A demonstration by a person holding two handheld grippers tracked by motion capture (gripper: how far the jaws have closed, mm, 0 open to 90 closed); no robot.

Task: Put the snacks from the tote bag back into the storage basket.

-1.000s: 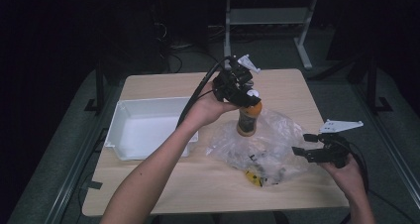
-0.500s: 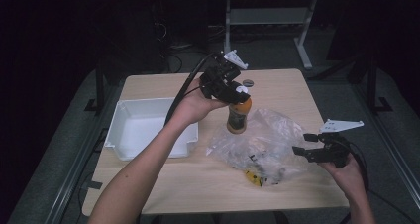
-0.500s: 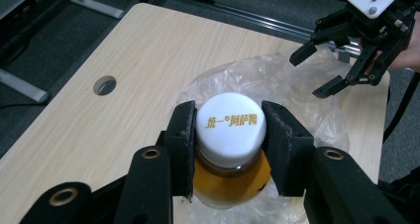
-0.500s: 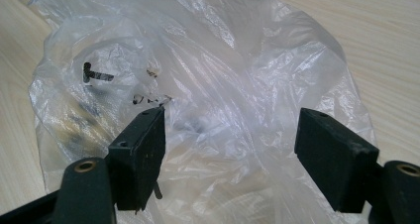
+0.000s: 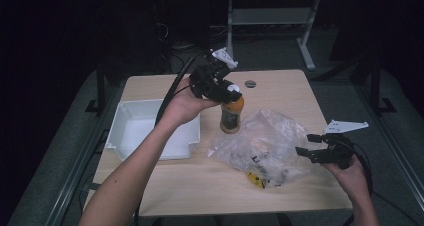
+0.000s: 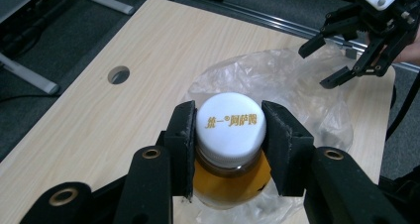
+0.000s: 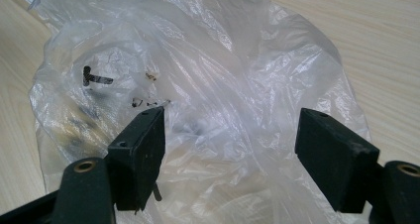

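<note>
One orange bottle (image 6: 230, 182) clamped at its white cap, lettered in gold, by the left tongs (image 6: 229, 135), one clear plastic bag (image 5: 265, 143), one white tray (image 5: 131, 113) seen on the table (image 5: 280, 88), right tongs (image 7: 230, 149) held apart.

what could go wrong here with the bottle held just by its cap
The left gripper pinches the bottle only at its white cap, so it might swing or slip out. It hangs beside the plastic bag, which could snag. The right gripper is open at the bag, not pinning it.
</note>
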